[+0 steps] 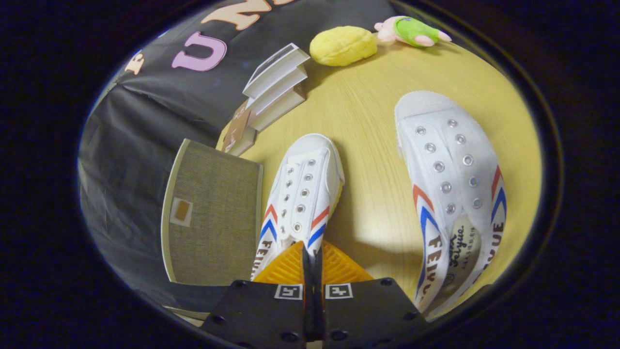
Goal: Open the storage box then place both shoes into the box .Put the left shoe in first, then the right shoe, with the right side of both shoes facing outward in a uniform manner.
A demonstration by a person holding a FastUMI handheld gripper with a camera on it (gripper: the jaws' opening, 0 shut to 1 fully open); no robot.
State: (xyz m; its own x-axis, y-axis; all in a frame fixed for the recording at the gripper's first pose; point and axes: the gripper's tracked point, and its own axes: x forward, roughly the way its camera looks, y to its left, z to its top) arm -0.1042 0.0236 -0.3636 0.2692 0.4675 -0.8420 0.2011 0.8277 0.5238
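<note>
Claw (312, 252) fingers pressed nearly together, clamped on the rear collar of one white shoe (302, 194), toe pointing away. 2nd white shoe (450, 194) lies on the table (368, 121) to the claw's right, apart. Storage box (210, 213), lid on, just left of the gripped shoe. Books, yellow and green toys beyond.

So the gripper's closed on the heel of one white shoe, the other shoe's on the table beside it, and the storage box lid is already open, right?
Not quite: the storage box lid is down, not open. The gripper view shows it flat and closed beside the held shoe. The rest holds: the gripper pinches that shoe's heel, and the other shoe lies on the table.
</note>
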